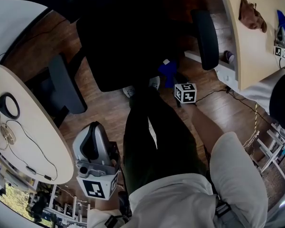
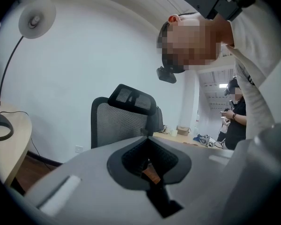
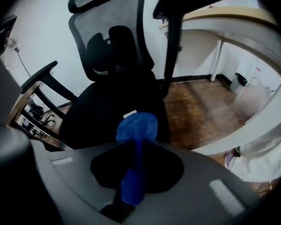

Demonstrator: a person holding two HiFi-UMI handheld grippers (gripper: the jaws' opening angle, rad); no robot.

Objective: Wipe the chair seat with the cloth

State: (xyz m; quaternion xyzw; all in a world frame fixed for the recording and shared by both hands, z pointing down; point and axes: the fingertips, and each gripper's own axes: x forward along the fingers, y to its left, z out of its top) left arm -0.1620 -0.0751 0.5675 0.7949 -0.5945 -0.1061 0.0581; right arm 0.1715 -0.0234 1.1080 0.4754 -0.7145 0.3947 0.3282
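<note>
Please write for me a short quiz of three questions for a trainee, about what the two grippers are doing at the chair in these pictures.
1. What does the right gripper hold?
A. a blue cloth
B. a sponge
C. nothing
2. True or false: the jaws of the left gripper stand wide apart.
3. Fill in: the chair seat is ___ in colour.

Key: 1 A. 2 False: they are together, with nothing between them. 3 black.

Left gripper (image 2: 148, 138) hangs low with jaws together, empty; right gripper (image 3: 133, 146) reaches forward, clamped on the cloth (image 3: 137, 124).
</note>
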